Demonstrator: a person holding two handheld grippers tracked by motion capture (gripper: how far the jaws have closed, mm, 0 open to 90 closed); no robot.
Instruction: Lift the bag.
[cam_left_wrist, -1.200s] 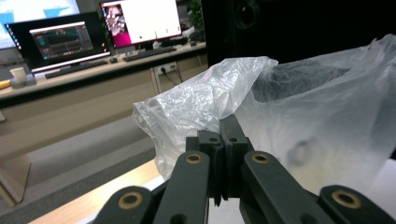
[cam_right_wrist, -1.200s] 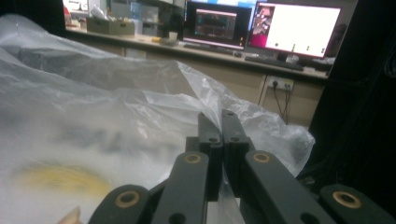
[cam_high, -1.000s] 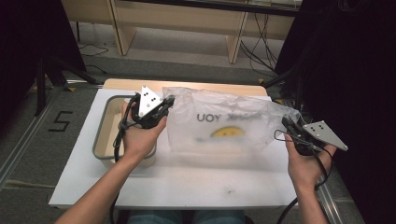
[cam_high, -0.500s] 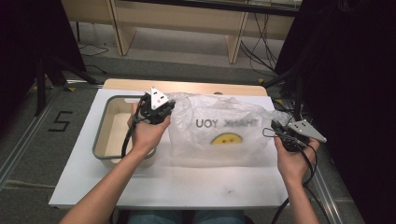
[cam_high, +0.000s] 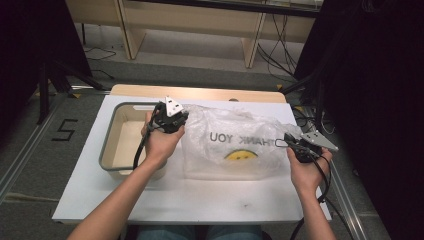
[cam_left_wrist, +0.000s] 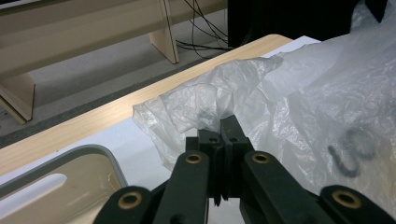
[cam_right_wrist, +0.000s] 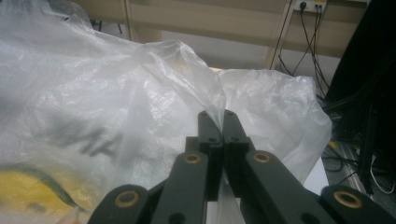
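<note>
A thin clear plastic bag (cam_high: 235, 145) printed with "THANK YOU" and a yellow smiley lies spread across the white table (cam_high: 175, 192). My left gripper (cam_high: 181, 120) is shut on the bag's left edge beside the tub; in the left gripper view the film (cam_left_wrist: 261, 102) bunches right at the closed jaws of my left gripper (cam_left_wrist: 220, 122). My right gripper (cam_high: 285, 141) is shut on the bag's right edge. In the right gripper view a pinched fold of the bag (cam_right_wrist: 154, 88) rises from between the jaws of my right gripper (cam_right_wrist: 216, 115).
A beige tub with a grey rim (cam_high: 107, 145) stands at the table's left, under my left forearm. A wooden strip (cam_high: 200, 93) runs along the far edge. Cables (cam_high: 280, 60) lie on the floor beyond, and dark curtains close off the right side.
Both hands have come down toward the table with the bag in them. The bag has sunk from a lifted, puffed shape to lying flatter, and the right hand has drawn inward.
</note>
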